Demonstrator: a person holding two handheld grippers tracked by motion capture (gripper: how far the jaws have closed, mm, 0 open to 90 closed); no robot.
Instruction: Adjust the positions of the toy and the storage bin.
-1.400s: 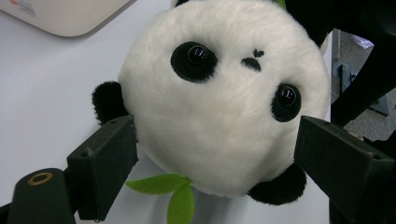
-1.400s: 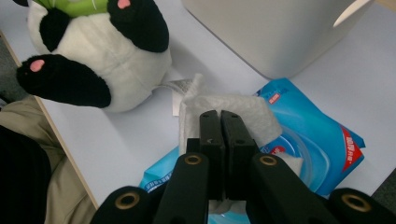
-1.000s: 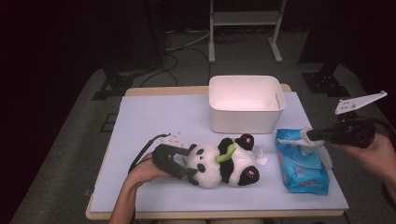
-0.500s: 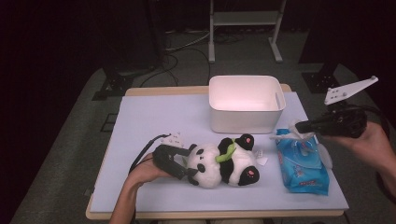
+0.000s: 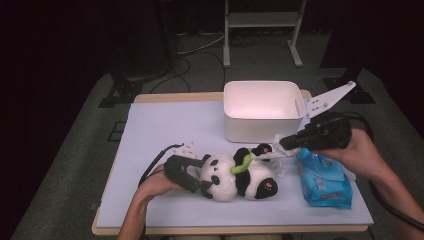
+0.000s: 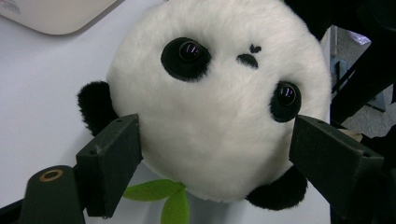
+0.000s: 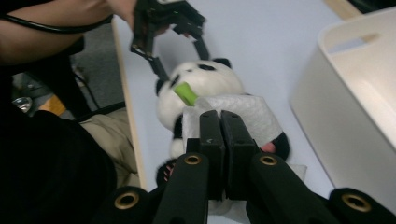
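A plush panda (image 5: 240, 176) with a green leaf lies on its side near the table's front edge. My left gripper (image 5: 202, 174) is shut on its head, and in the left gripper view (image 6: 215, 154) a black pad presses the white fur (image 6: 215, 102) on each side. My right gripper (image 5: 288, 143) hovers just right of the panda, shut on a white wipe (image 5: 278, 154) that hangs from its jaws. In the right gripper view the closed gripper (image 7: 219, 116) holds the wipe (image 7: 254, 114) above the panda's body (image 7: 201, 84). A blue wipe pack (image 5: 324, 181) lies under my right hand.
A white plastic bin (image 5: 262, 107) stands open at the back of the pale blue table cover (image 5: 165, 130), just behind my right gripper. The table's front edge runs close below the panda. A metal stand (image 5: 260, 30) and cables lie on the floor beyond.
My right gripper has moved left and slightly up, from above the wipe pack toward the panda, carrying the wipe. The left gripper and the panda have stayed put.
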